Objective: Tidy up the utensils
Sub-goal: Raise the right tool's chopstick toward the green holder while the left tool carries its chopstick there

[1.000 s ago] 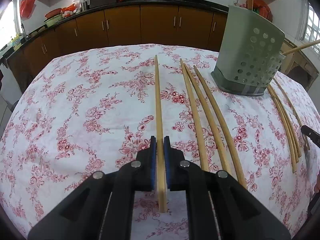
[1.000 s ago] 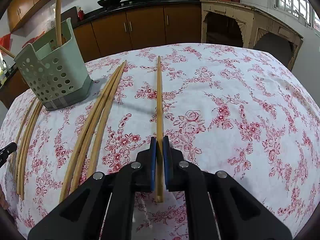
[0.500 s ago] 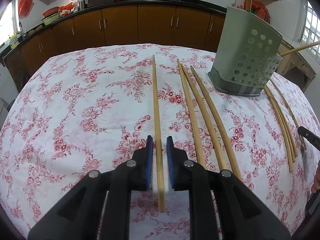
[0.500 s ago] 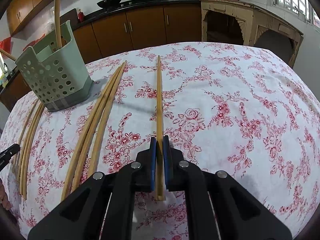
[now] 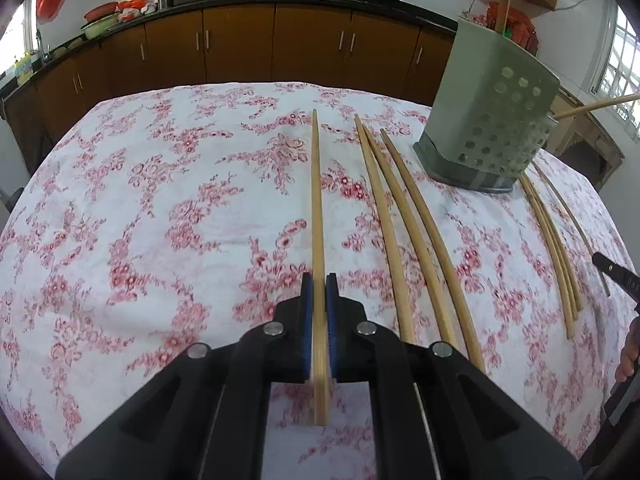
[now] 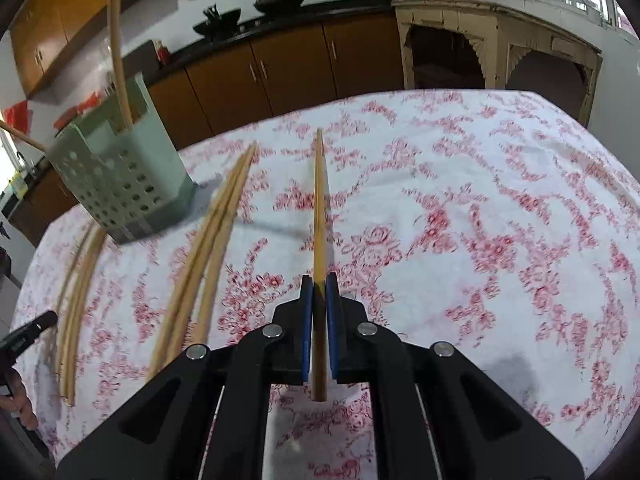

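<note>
Long bamboo chopsticks lie on a floral tablecloth around a pale green perforated utensil holder point(image 5: 488, 120), which has two sticks standing in it. My left gripper point(image 5: 319, 292) has its jaws closing, and its blue pads press on the near end of one chopstick point(image 5: 318, 208) that lies along the cloth. My right gripper point(image 6: 319, 292) is shut on another chopstick point(image 6: 319, 200), which casts a shadow on the cloth below. From the right wrist the holder point(image 6: 120, 176) stands at the far left.
Three loose chopsticks point(image 5: 404, 232) lie between my left gripper and the holder, and more chopsticks point(image 5: 552, 240) lie beyond it. In the right wrist view three chopsticks point(image 6: 208, 240) lie left of the held one. A person's hand point(image 6: 16, 404) shows at the left edge. Brown cabinets line the back wall.
The left jaws parted a little around their chopstick half a second ago and have closed on it again. The right gripper stays shut on its chopstick; its view has shifted slightly and is blurred.
</note>
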{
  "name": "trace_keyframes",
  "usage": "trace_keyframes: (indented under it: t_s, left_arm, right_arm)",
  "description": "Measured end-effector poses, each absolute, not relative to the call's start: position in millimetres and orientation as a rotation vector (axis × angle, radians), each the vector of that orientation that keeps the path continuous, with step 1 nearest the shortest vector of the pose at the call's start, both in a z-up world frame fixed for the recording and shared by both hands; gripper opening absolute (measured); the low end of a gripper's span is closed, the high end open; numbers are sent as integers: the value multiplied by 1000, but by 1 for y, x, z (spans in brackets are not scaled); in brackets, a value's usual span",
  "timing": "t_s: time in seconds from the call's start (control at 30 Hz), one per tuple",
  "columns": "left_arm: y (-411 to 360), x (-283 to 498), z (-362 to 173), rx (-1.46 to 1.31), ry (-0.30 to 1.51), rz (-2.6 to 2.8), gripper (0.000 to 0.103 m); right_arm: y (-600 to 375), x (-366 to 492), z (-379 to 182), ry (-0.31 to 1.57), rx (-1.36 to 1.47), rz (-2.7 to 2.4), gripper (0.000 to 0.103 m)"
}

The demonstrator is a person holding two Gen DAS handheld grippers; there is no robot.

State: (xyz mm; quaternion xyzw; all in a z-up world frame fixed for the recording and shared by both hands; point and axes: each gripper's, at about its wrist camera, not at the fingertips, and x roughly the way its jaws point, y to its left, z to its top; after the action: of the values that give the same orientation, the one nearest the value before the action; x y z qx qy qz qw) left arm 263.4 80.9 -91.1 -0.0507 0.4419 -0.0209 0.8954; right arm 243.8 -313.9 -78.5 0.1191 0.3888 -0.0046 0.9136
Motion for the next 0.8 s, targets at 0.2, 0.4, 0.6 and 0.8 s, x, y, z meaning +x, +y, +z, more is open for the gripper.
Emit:
trace_keyframes:
  t_s: [0.2,0.4,0.6,0.8]
  left_arm:
    - [82,248,-81,-93,909,-63,8]
    - [85,235,-57,-79,866,-78,7]
    - [90,229,-24,-95,771,-71,7]
    - [91,224,11,-117,668,-65,7]
  right_arm:
    - [-308,227,-53,718,208,2,7]
    - [-307,221,-38,667,209,11,7]
    - [-309,216,-21,609,213,10,7]
    - [-310,213,-3,549,204,10,7]
